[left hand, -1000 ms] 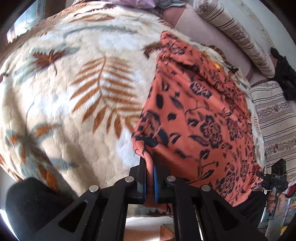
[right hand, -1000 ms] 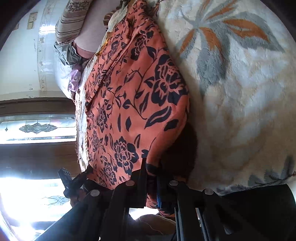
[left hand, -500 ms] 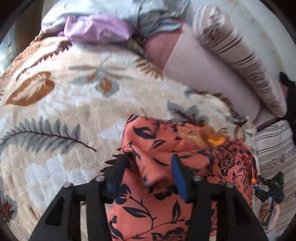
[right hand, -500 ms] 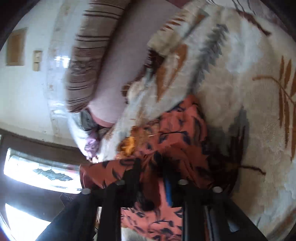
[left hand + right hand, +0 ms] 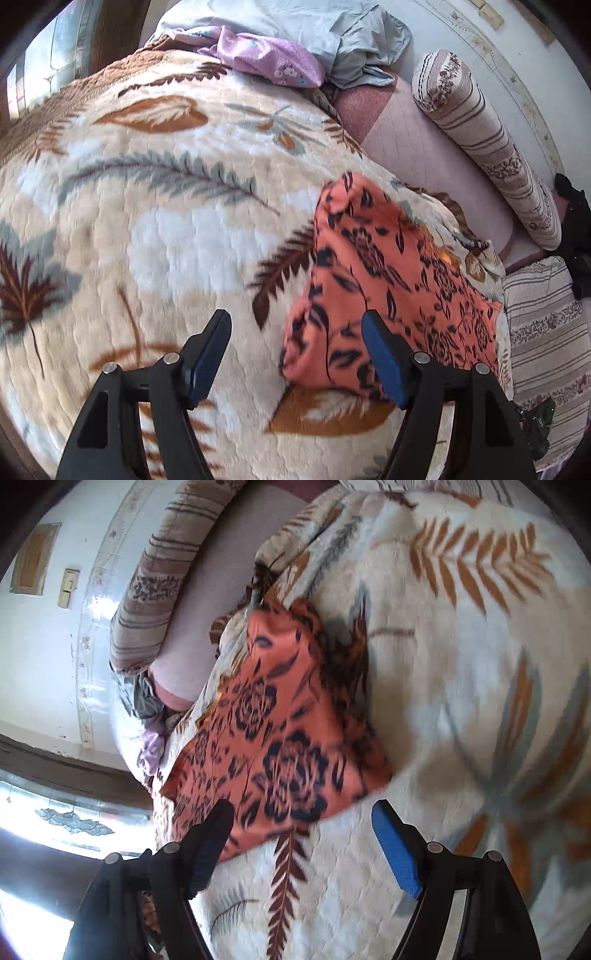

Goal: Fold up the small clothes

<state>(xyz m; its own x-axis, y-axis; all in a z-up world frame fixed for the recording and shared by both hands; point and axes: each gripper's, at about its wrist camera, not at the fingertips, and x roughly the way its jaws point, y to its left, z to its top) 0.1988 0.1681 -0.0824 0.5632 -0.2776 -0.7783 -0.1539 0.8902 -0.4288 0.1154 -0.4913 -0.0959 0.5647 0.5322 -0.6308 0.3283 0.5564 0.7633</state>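
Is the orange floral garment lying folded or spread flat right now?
Folded. The orange floral garment lies as a compact doubled shape on the blanket, released: the left claw and right claw are open.

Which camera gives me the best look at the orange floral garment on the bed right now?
The left wrist view: the orange floral garment lies folded on the leaf-print blanket, nearly whole and fairly sharp. The right wrist view shows it too, but blurred and partly behind a finger.

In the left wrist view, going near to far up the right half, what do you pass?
Left gripper → orange floral garment → leaf-print blanket → pink mattress → striped bolster → wall.
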